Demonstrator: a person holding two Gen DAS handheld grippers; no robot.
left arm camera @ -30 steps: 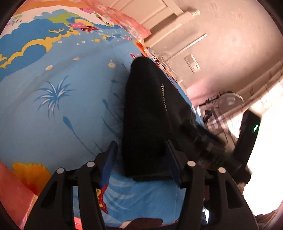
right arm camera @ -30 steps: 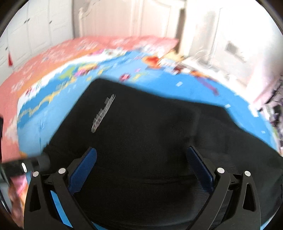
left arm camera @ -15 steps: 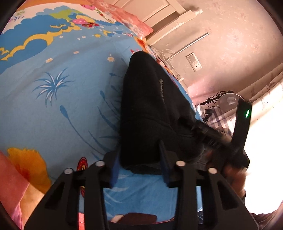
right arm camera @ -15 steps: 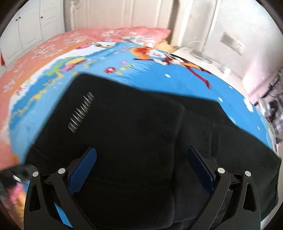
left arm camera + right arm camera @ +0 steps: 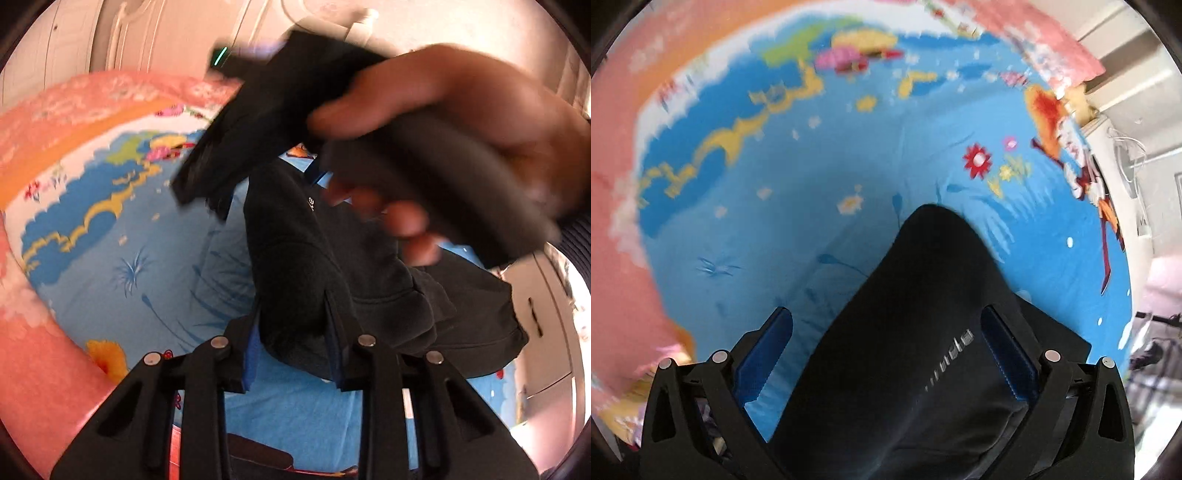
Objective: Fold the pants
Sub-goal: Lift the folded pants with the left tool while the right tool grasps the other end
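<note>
Black pants pinched by one gripper on the bed

A thick bunch of the pants [image 5: 295, 280] is squeezed in the left gripper [image 5: 291, 354]; the right gripper [image 5: 886, 354] is spread wide around them, pinching nothing. The fold could be pulled crooked or dropped if the bunch slips. The pants are seen soft, dark and partly folded on the blue bed sheet [image 5: 812, 184].

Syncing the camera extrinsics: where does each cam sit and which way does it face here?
Left wrist: sits on the left gripper, faces along its fingers, which are shut on the black pants; a hand holding the other gripper crosses above.
Right wrist: sits on the right gripper, open, over the pants.
Shared: pants, cartoon bedsheet.
</note>
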